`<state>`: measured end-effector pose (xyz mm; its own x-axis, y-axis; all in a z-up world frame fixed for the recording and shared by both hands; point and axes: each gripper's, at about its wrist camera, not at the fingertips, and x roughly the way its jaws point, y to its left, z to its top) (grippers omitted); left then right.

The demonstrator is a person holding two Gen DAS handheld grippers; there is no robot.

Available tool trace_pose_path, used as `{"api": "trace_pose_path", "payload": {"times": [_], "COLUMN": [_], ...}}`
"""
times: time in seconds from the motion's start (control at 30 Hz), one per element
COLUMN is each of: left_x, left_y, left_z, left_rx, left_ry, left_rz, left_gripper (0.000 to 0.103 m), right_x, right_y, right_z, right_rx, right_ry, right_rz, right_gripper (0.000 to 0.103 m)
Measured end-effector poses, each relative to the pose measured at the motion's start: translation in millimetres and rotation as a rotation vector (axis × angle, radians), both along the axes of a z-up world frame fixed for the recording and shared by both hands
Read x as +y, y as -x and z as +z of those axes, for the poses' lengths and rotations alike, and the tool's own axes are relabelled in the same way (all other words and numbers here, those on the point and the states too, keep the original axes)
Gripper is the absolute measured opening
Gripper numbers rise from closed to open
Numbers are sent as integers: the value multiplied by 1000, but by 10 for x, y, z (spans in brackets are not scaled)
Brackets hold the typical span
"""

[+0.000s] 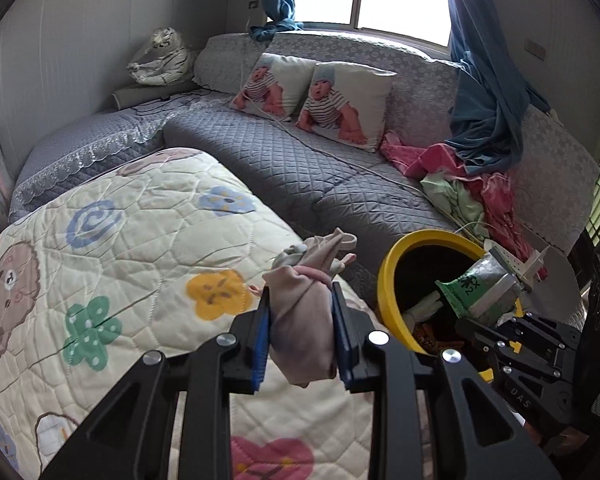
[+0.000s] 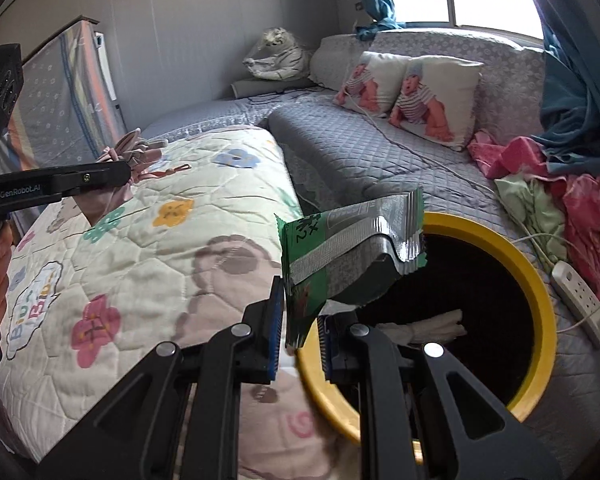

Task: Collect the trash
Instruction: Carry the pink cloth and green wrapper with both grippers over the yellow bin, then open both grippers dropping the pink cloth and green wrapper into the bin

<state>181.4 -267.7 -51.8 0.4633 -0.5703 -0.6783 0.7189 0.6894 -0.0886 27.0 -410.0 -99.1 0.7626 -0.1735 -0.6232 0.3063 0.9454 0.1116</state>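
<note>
Two hand-held grippers are loaded, both close to the round bin with the yellow plastic rim and dark inside [image 2: 540, 280].

Right hand-held gripper [image 2: 300, 332]: blue ribbed pads clamped on the lower corner of a green-and-silver foil snack wrapper [image 2: 352, 256]. The wrapper is flat, crinkled and shiny, its long axis running up and to the right from the jaws, so the free end hangs over the bin mouth. The bin opening lies directly ahead of and below this gripper, its near rim just under the pads. White crumpled paper [image 2: 424, 326] already lies inside.

Left hand-held gripper [image 1: 300, 336]: pads closed on a soft beige cloth bundle tied with a pink elastic band [image 1: 304, 308]. The bundle stands roughly upright between the pads, knotted end on top. From this gripper the bin lies to the right and slightly ahead, near but not under it; a cream quilted blanket with bear and flower prints [image 1: 120, 248] lies beneath.

Judgement: the right hand is nearer; its wrapper looks ready to drop. Foil is light and may catch the rim.
</note>
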Motion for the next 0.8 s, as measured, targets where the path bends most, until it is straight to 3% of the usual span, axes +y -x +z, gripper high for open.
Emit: {"api": "trace_pose_path", "payload": {"times": [0.23,0.43,0.8], "left_x": [-621,-1025,-1658], "left_y": [173,284,178], "left_z": [-25,-86,-418], "left_rx": [-7,-7,123], "left_ry": [-3,-13,-24], "left_rz": [-95,-146,-208], "left_gripper": [26,26,27], "right_x": [-488,-747,-952], "right_y": [196,276,360], "right_z": [-161,-311,-473], "right_rx": [35,65,116], "right_ry": [-13,-34,-70], "right_rz": [-131,-176,-220], "right_gripper": [14,14,16]}}
